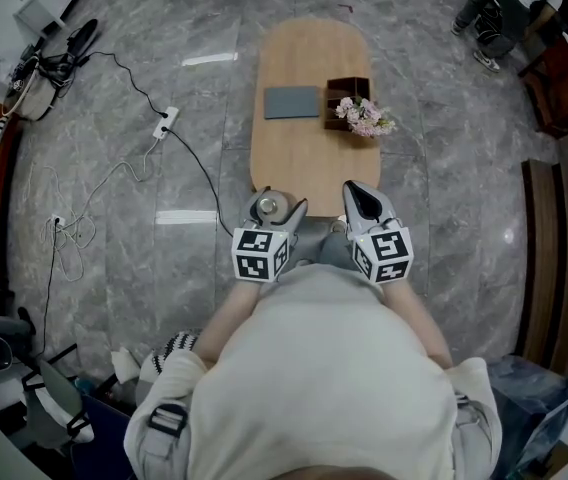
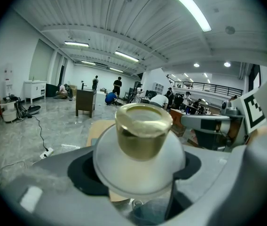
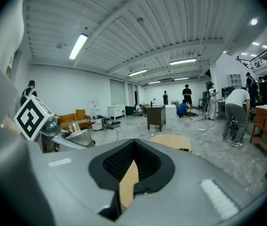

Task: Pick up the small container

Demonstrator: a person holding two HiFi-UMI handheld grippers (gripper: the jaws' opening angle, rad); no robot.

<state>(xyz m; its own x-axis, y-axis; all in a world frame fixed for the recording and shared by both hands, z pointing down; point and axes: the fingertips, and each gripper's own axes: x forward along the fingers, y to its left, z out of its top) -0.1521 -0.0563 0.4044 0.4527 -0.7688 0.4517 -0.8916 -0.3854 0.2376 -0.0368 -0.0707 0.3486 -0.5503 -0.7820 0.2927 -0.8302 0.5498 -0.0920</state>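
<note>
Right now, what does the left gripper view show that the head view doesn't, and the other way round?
Only the left gripper view shows the ceiling lights, distant people across the hall, and the yellowish translucent top of the small container up close. Only the head view shows the grey pad, the brown box with pink flowers, and the person's torso. Both show the small container held in the left gripper, the wooden table and the right gripper.

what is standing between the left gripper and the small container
Nothing visible. The left gripper has its fingers shut on the small container, a white round pot with a yellowish cap, at the near end of the wooden table. The right gripper is beside it, shut and empty.
</note>
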